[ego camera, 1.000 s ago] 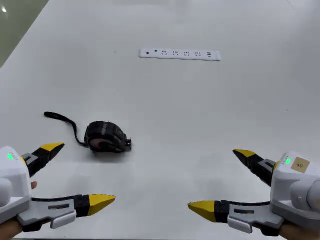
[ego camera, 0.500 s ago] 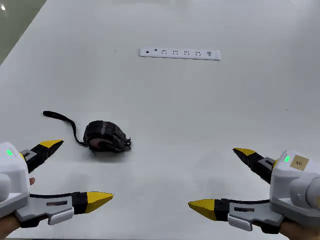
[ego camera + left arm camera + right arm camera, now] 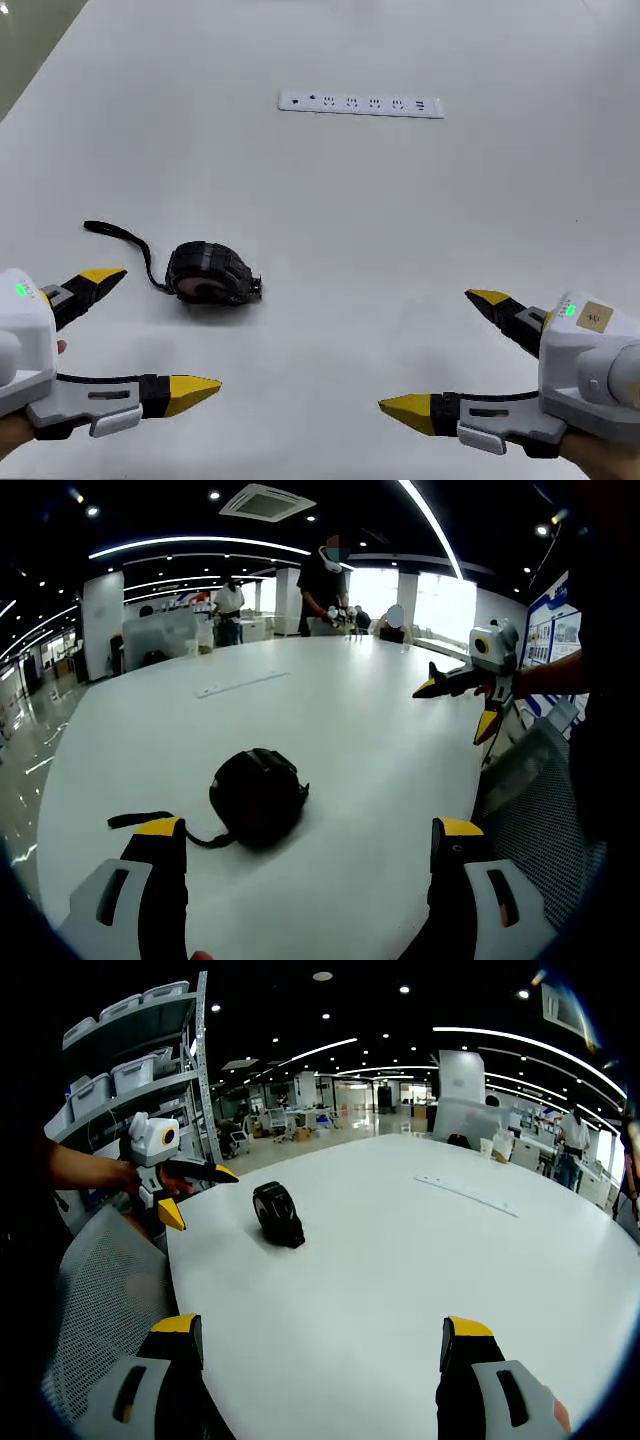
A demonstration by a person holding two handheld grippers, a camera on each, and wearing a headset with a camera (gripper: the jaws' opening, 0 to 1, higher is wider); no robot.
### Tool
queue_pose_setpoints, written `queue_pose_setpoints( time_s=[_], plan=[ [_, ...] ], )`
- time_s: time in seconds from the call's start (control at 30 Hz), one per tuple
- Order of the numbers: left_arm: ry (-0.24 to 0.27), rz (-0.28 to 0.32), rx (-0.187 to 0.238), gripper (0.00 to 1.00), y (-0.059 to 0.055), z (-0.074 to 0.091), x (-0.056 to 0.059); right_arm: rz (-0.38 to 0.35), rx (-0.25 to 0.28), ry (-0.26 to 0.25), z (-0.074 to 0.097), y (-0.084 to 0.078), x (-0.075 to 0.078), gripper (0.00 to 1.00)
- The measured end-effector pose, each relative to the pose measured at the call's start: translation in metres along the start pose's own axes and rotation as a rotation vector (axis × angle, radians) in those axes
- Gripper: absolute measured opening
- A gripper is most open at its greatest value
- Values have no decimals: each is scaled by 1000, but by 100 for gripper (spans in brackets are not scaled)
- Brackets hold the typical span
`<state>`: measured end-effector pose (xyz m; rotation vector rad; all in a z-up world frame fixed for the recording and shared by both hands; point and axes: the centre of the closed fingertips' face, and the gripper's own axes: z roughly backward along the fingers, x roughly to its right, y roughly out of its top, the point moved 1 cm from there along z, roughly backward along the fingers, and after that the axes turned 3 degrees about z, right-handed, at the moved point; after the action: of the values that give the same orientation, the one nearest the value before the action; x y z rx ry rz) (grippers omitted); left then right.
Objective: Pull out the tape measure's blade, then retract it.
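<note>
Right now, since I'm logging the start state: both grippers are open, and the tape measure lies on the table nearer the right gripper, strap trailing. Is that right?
Not quite: the tape measure lies nearer the left gripper, not the right gripper, as the head view shows. The rest stands: both grippers are open, and it lies on the table with its strap trailing.

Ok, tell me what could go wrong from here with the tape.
1. The tape measure lies loose on the smooth table with nothing bracing it; a nudge from the open left gripper may slide it away rather than grip it.
2. Its strap trails toward that gripper and might snag a jaw.
3. The blade tip looks small; the open right gripper may slip off it, letting the blade snap back.
</note>
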<state>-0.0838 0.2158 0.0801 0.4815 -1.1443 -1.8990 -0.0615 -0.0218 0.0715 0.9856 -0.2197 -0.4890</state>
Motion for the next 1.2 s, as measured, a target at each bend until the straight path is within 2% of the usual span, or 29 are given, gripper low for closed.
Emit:
queue_pose_setpoints(
  time_s=[0.5,1.2],
  plan=[
    [-22,-33,-20,99,3,-11,-13,47,-38,51,-18,0,3,99],
    [-86,-95,-70,99,7,-28,-27,110,-42,105,-40,7,12,96]
  ],
)
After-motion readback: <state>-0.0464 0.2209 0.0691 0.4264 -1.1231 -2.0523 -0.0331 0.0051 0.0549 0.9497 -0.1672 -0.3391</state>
